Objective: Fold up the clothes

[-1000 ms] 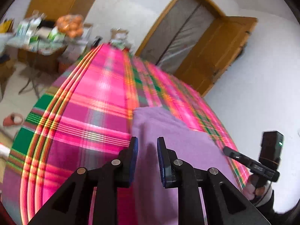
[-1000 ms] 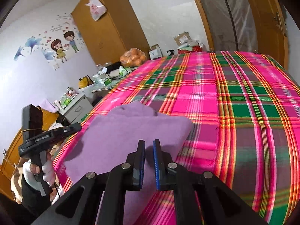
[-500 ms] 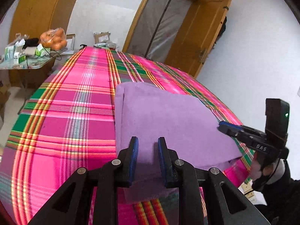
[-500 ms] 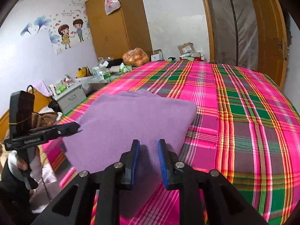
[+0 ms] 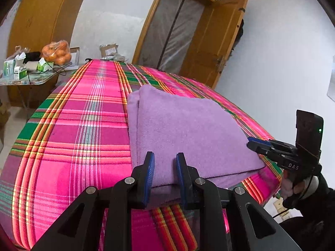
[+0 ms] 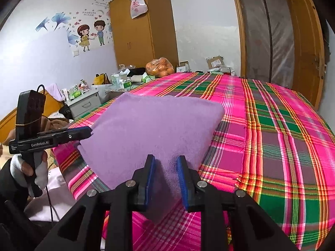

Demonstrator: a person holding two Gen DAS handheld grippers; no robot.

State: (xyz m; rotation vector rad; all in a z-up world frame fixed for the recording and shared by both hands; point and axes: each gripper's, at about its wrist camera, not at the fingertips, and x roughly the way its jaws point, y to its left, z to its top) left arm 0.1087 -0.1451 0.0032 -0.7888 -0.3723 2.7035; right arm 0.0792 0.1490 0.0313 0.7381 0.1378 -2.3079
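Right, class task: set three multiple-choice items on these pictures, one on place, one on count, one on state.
1. Where is the purple cloth? A on the plaid bed; B on the floor; C on a chair.
2. How many cartoon children on the wall sticker? A one; B two; C four.
3. The cloth is: A crumpled; B hanging; C folded flat.
Answers: 1 A, it lies on the plaid bed; 2 B, two figures stand together; 3 C, neat layers show at its edge.

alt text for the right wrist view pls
A folded purple cloth lies on a pink plaid bedspread, its near edge between the opening jaws of the right gripper. The left gripper reaches its left corner.
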